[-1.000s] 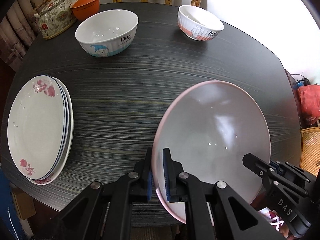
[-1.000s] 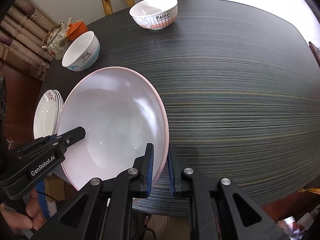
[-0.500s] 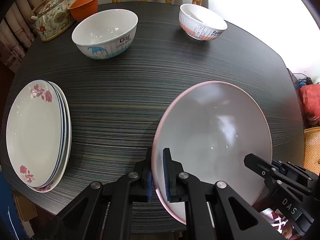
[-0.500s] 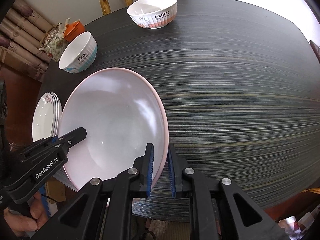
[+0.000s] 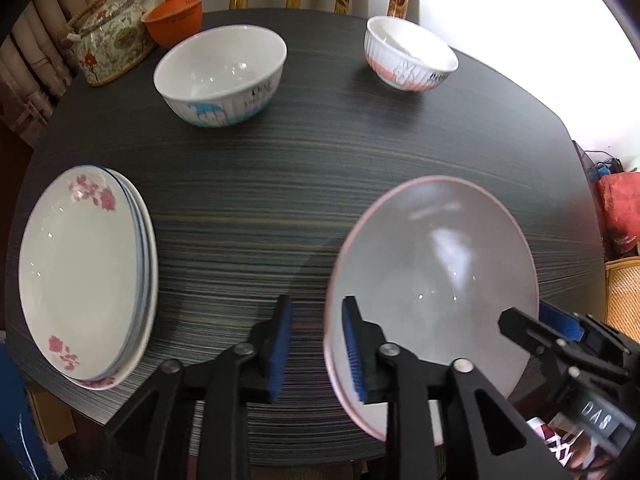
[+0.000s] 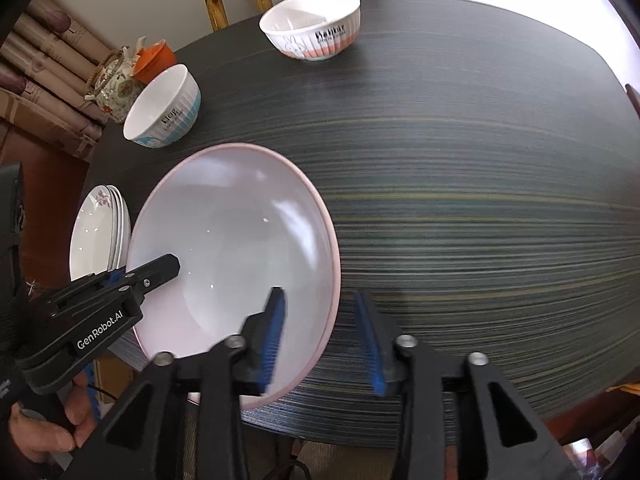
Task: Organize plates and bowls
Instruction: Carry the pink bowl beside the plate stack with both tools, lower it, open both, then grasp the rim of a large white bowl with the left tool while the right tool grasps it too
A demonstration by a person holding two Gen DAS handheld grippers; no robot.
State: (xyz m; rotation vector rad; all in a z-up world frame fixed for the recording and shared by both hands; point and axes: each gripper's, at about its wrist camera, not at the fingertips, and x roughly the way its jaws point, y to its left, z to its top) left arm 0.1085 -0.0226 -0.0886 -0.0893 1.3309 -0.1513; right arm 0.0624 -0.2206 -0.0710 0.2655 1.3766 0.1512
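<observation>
2 bowls (image 5: 220, 76) (image 5: 410, 60) and pink-rimmed plate (image 5: 432, 280) sit empty.

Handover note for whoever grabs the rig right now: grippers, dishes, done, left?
Left hand-held gripper: jaws just opened, straddling the pink-rimmed plate's left rim, pads clear.
Right hand-held gripper: jaws just opened too, straddling its right rim, not pressing.
Pink-rimmed plate lies released on the table, near edge.
Flowered plate stack sits at the table's left; blue-print bowl and rabbit bowl stand apart at the far side.
Done: plates stacked, pink plate put down.
Left: likely back both grippers off, then gather the bowls.
</observation>
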